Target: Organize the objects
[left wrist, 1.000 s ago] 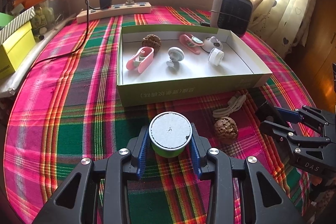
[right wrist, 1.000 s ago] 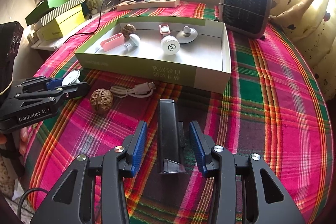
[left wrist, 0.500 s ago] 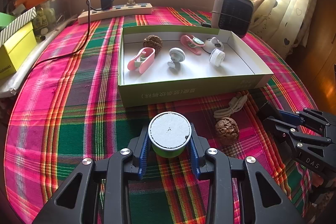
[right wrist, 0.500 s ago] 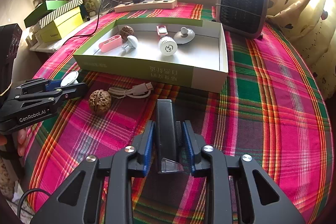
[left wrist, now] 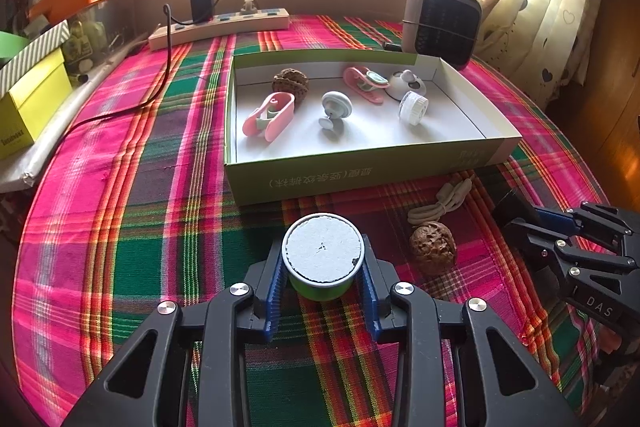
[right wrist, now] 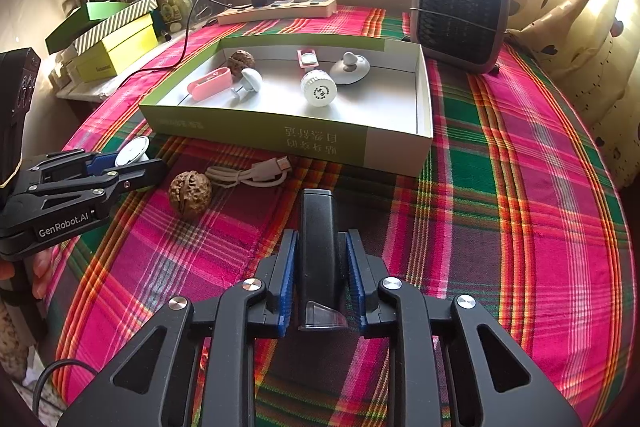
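My left gripper (left wrist: 322,259) is shut on a round green tin with a grey-white lid (left wrist: 320,247), low over the plaid cloth in front of the green-sided box (left wrist: 360,175). The right wrist view shows that gripper (right wrist: 132,167) at the left with the tin's lid (right wrist: 132,151) between its fingers. My right gripper (right wrist: 320,243) is shut on a slim black device (right wrist: 318,219) that lies lengthwise between the blue pads. A walnut (right wrist: 190,193) and a coiled white cable (right wrist: 248,175) lie on the cloth between the two grippers. The box holds a walnut, pink clips and small white pieces.
A grey fan heater (left wrist: 440,23) stands behind the box at the back right. A power strip (left wrist: 224,25) with a black charger lies along the back wall. Yellow and green boxes (right wrist: 116,47) are stacked at the left. A curtain hangs at the right.
The right gripper's jaws came together onto the black device. The left jaws tightened a little on the tin. Neither hand shifted.
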Motion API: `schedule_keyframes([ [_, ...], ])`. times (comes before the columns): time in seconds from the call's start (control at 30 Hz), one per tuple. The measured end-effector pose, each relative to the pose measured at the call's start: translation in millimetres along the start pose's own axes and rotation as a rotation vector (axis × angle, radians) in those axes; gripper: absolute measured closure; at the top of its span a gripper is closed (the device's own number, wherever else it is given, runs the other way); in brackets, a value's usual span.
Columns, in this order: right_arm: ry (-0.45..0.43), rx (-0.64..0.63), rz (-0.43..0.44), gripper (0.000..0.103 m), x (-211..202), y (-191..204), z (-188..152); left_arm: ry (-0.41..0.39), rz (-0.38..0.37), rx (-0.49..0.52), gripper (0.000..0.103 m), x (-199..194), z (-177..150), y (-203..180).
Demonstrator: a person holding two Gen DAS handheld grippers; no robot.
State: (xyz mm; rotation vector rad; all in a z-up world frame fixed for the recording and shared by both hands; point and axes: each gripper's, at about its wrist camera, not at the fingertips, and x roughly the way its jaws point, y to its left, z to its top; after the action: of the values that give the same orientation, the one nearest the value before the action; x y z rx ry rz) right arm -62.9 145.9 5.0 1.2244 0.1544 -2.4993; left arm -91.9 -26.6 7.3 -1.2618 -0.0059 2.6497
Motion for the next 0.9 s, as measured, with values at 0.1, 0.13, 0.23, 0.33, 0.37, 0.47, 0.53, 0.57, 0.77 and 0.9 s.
schedule_keyframes([
  [0.1,0.0,0.0,0.0,0.078,0.1,0.1,0.1,0.001,-0.001,0.0,0.073,-0.3,0.0,-0.3],
  [0.13,0.001,-0.001,0.0,0.079,0.1,0.1,0.1,0.0,-0.002,0.001,0.073,-0.4,0.0,-0.4],
  [0.23,-0.003,0.003,0.003,0.079,-1.0,-0.4,-0.2,-0.006,-0.003,0.003,0.073,-2.0,0.7,-0.6],
  [0.33,-0.006,0.006,0.001,0.079,-1.5,-0.5,0.9,-0.012,-0.004,0.005,0.073,-3.9,2.1,-0.3],
  [0.37,-0.007,0.009,0.0,0.079,-2.2,-0.7,1.0,-0.014,-0.006,0.005,0.073,-4.9,2.3,-0.3],
  [0.47,-0.013,0.006,0.003,0.079,-4.6,0.0,2.3,-0.021,-0.007,0.01,0.073,-8.1,3.3,-0.4],
  [0.53,-0.014,0.004,-0.002,0.079,-5.9,1.3,3.3,-0.025,-0.008,0.012,0.073,-9.9,3.7,-1.0],
  [0.57,-0.013,0.004,-0.004,0.079,-6.2,1.3,3.8,-0.026,-0.008,0.014,0.073,-10.5,4.1,-1.2],
  [0.77,-0.029,0.015,0.01,0.079,-12.8,-0.3,7.3,-0.044,-0.006,0.02,0.073,-18.4,9.0,-1.1],
  [0.9,-0.04,0.012,0.009,0.079,-17.8,-0.6,11.1,-0.054,-0.008,0.024,0.073,-22.5,13.5,-0.8],
])
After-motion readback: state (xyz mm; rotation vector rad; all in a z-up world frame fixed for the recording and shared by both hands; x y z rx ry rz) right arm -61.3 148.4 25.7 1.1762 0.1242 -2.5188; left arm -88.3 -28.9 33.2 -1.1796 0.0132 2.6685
